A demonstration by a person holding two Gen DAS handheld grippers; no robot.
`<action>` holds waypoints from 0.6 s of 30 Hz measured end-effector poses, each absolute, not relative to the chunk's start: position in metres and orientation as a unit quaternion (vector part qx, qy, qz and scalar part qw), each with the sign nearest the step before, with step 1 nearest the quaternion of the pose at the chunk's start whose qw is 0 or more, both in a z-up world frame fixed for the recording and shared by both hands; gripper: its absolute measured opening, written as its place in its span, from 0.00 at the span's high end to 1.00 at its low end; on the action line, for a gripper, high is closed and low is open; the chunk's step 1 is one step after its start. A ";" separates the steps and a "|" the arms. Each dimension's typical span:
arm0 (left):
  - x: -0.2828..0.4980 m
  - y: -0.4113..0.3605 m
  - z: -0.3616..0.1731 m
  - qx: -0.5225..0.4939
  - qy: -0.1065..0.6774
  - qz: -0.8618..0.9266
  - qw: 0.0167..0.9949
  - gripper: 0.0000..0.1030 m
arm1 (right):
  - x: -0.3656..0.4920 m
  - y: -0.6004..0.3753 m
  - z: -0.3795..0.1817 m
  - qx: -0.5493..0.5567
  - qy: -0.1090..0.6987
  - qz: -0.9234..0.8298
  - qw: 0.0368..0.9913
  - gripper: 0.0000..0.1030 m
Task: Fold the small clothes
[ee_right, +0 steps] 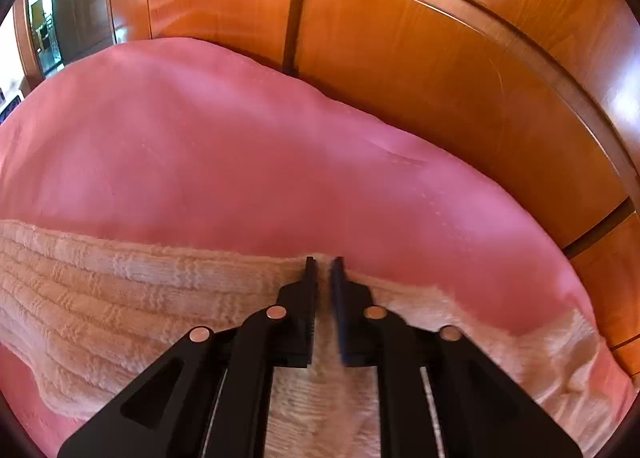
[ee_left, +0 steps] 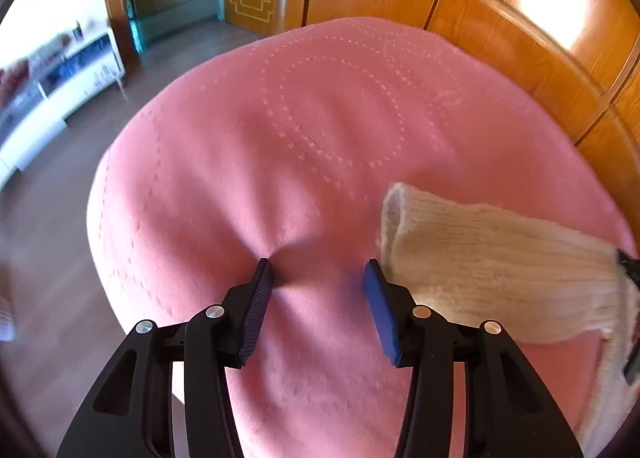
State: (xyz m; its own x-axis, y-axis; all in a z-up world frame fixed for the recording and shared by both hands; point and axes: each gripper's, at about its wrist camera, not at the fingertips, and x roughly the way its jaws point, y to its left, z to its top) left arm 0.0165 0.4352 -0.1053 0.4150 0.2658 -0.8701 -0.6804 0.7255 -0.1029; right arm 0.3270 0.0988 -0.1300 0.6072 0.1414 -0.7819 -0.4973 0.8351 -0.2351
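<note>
At the far left, a white shelf unit (ee_left: 60, 77) and a strip of wooden floor (ee_left: 48, 258) are seen, blurred, beyond the edge of the pink bedspread (ee_left: 304, 129), which covers what appears to be a bed.

The left gripper (ee_left: 318, 272) is held over the bedspread with its jaws apart and nothing between them; only pink fabric is seen in the gap, and its left fingertip (ee_left: 262, 270) seems to dimple the cover. Just right of it lies the cream knitted garment (ee_left: 492, 262), its open ribbed end pointing to the far left, close beside the right finger but not gripped by it.

Further right, the right gripper (ee_right: 323, 264) is clenched on the far edge of the same garment, a thin ridge of knit being pinched between the nearly closed jaws. The rest of the garment is spread to the left and right of it on the bedspread. Wooden panelling (ee_right: 420, 77) closes the scene on the far right.

Several risks can be judged from here. The pinch is narrow and near the hem, so the loose knit could slip out if it is lifted quickly. The bedspread may be caught along with the garment, though this cannot be confirmed from the view. If the left jaws are closed where they stand, only the cover would be gathered, and the fold would be dragged askew by one hand alone.
</note>
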 end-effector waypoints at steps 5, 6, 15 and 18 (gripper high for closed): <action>0.041 0.435 -0.108 -0.139 0.489 0.316 0.801 0.61 | 0.303 0.063 -0.113 -0.138 0.394 0.183 0.890 0.22; 0.046 0.434 -0.110 -0.118 0.493 0.325 0.799 0.61 | 0.297 0.051 -0.111 -0.125 0.396 0.185 0.891 0.22; 0.053 0.437 -0.084 -0.208 0.449 0.307 0.813 0.64 | 0.182 -0.146 -0.124 -0.109 0.435 0.065 0.892 0.20; 0.036 0.396 -0.073 -0.257 0.433 0.168 0.847 0.50 | 0.141 -0.215 -0.126 -0.065 0.457 0.016 0.887 0.20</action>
